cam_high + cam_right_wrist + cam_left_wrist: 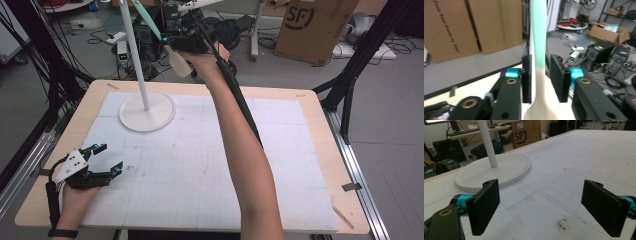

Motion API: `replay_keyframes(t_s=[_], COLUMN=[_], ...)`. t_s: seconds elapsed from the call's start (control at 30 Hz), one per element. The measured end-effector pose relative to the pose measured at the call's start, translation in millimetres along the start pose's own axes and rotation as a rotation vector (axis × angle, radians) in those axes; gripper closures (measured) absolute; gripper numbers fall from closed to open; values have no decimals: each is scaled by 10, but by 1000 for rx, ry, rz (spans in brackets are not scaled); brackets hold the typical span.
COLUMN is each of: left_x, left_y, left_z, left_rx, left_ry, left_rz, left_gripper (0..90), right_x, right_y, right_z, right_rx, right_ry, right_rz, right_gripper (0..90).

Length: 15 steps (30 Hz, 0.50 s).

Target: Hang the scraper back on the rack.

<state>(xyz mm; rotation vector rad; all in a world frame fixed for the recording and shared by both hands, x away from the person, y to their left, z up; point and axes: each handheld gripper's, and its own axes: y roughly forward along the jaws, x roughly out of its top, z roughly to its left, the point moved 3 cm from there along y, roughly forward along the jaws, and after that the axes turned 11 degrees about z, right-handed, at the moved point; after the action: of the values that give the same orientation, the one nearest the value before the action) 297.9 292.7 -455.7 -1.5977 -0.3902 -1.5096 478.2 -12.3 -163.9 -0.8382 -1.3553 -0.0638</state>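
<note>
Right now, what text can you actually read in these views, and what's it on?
"SF": logo on the cardboard box behind the table, also seen in the left gripper view.
"Free Your Hands by JAKA": printed sideways on the big cardboard carton in the right gripper view.
Red digits on the black unit: too blurred to read.

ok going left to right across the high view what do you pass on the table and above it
left gripper resting at the table's near left → round white base of the stand → cream and green spatula held up by the right gripper → cardboard box on the floor beyond
</note>
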Motion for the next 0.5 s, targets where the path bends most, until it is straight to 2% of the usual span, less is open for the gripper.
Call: replay_keyframes(t_s=[0.23,0.33,0.5], left_x=[0,0,-1], left_y=[-2,-1,0], left_z=[1,2,0], left_rx=[-2,-2,0], left_ry=[2,0,0], left_rz=[1,0,0], left_gripper=[159,159,158], right_x=[-93,-265,-684], right_y=[-92,-184,-384], right_z=[7,-15,-100], right_rx=[15,31,46], right_ry=[-33,-53,-55], right_rz=[2,4,13], right_gripper=[525,483,428])
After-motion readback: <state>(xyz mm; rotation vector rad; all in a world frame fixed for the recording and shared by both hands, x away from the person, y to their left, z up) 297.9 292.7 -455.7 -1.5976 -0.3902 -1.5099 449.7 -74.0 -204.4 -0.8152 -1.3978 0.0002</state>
